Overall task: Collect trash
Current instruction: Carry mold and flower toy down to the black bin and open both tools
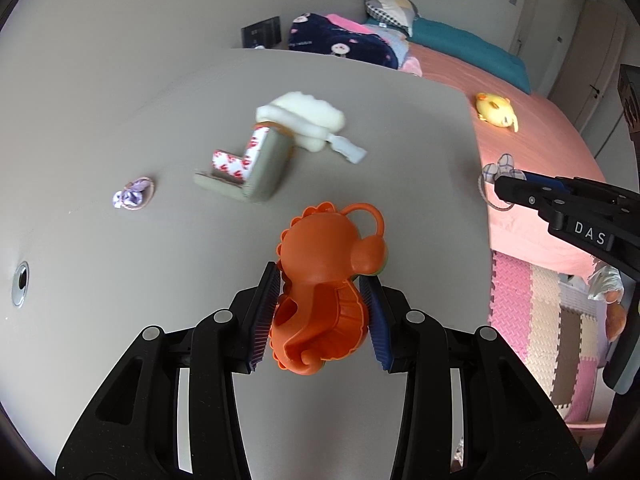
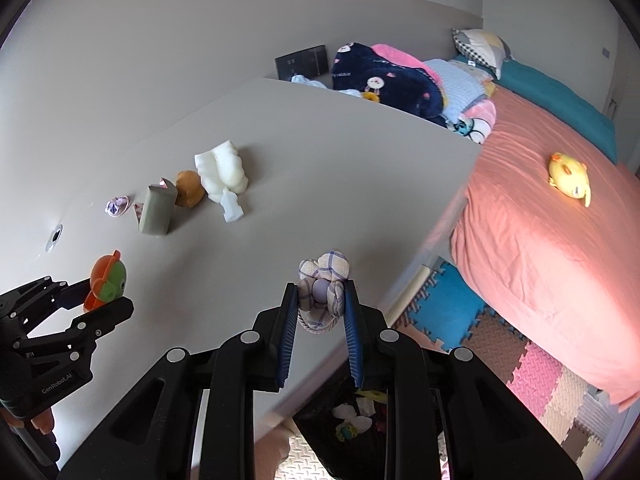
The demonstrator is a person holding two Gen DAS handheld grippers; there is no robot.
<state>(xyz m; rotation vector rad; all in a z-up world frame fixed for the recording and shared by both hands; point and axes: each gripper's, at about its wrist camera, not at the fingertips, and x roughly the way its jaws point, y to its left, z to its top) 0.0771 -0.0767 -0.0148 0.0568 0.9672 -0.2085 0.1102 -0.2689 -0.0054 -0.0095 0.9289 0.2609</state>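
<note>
A grey worktop point(image 1: 120, 120) stands against a bed point(image 2: 540, 240) with a salmon sheet, foam mats on the floor between them. Nearest, the left hand-held gripper point(image 1: 320, 304) is clamped on an orange toy point(image 1: 324, 280), its blue pads pressed to both sides and the toy's ring handle pointing away at 12 o'clock. The right hand-held gripper point(image 2: 320, 304) is closed on a checked cloth flower point(image 2: 322, 296) at the worktop's edge nearest the bed. Below that gripper, at 6 o'clock, a dark bin point(image 2: 356, 420) on the floor holds bits of rubbish. Further across the worktop, at about 11 o'clock from the left gripper, a grey box point(image 1: 256, 168) with red-and-white lining lies open, with a small purple flower point(image 1: 134, 196) to its 9 o'clock. Behind the box sits a white foam lump point(image 1: 308, 120), touching a brown ball point(image 2: 189, 189). Far off, a yellow plush point(image 2: 570, 178) rests on the bed, blankets point(image 2: 380, 76) piled at its head.
</note>
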